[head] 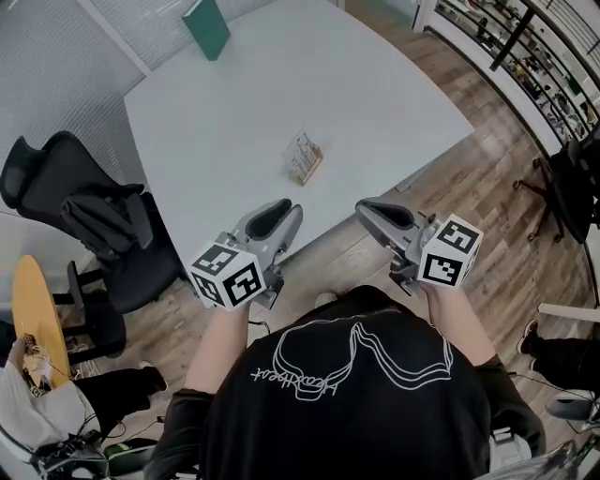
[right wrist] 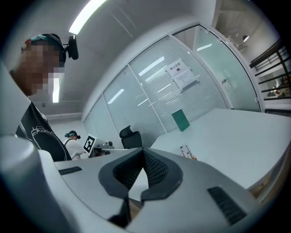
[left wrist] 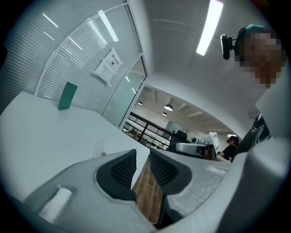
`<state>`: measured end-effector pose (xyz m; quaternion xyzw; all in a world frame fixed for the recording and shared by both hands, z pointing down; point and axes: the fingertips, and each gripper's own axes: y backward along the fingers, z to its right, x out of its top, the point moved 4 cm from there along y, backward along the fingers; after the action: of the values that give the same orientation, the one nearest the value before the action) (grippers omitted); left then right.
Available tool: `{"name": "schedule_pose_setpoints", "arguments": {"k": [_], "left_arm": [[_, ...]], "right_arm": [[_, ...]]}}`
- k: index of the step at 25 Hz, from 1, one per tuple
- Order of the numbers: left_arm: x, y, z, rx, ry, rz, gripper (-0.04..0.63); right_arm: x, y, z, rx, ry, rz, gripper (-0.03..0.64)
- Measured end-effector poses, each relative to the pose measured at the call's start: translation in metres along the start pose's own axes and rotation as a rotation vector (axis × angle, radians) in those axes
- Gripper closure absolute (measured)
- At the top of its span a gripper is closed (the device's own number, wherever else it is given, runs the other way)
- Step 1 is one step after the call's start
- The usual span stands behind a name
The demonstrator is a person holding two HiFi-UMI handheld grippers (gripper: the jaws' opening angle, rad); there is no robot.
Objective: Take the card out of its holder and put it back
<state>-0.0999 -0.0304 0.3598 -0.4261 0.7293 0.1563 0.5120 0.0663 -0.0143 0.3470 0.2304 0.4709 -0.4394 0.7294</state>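
Fingers on my left gripper (left wrist: pixel 142 154) stand released, with a clear slot between the ribbed pads. Only wood floor (left wrist: pixel 148 195) shows through it, and nothing is in them. Those on my right gripper (right wrist: pixel 143 151) are clenched tip to tip on nothing; the gap lower down between their curved pads shows only pale desk.

The holder (head: pixel 306 161) sits on the desk (head: pixel 234 103), ahead of both finger pairs and roughly midway between their lines, well apart from either. The card (head: pixel 301 146) stands in it, its print too small to read.

From the left gripper view the holder is only a faint clear shape just past the left finger's outer edge. That finger cuts off its base, and I cannot make out the card there. From the right gripper view it is a tiny shape beyond the right finger.

Farther ahead a green board (head: pixel 206 28) stands at the desk's far edge, its top cut off in the head view. Marker cubes (head: pixel 226 275) hide my hands. A chair (head: pixel 89 211) stands off to the left of my left fingers.
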Motion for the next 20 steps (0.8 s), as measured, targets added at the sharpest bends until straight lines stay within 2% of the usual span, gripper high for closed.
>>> {"name": "schedule_pose_setpoints", "arguments": {"k": [2, 5, 11, 15, 20], "left_arm": [[0.0, 0.015, 0.03, -0.01, -0.04, 0.007, 0.529], [0.004, 0.031, 0.065, 0.001, -0.083, 0.035, 0.557], [0.013, 0.028, 0.124, -0.011, -0.148, 0.092, 0.581], [0.004, 0.02, 0.15, 0.018, -0.119, 0.1, 0.581], [-0.006, 0.021, 0.174, 0.055, -0.156, 0.11, 0.581]], "right_arm": [[0.008, 0.005, -0.019, 0.035, 0.042, -0.009, 0.609], [0.016, 0.013, -0.044, 0.097, 0.091, -0.023, 0.609], [0.012, 0.041, -0.076, 0.226, 0.081, -0.01, 0.609], [0.011, 0.069, -0.069, 0.225, 0.05, -0.002, 0.609], [0.011, 0.09, -0.07, 0.232, 0.054, 0.009, 0.609]]}}
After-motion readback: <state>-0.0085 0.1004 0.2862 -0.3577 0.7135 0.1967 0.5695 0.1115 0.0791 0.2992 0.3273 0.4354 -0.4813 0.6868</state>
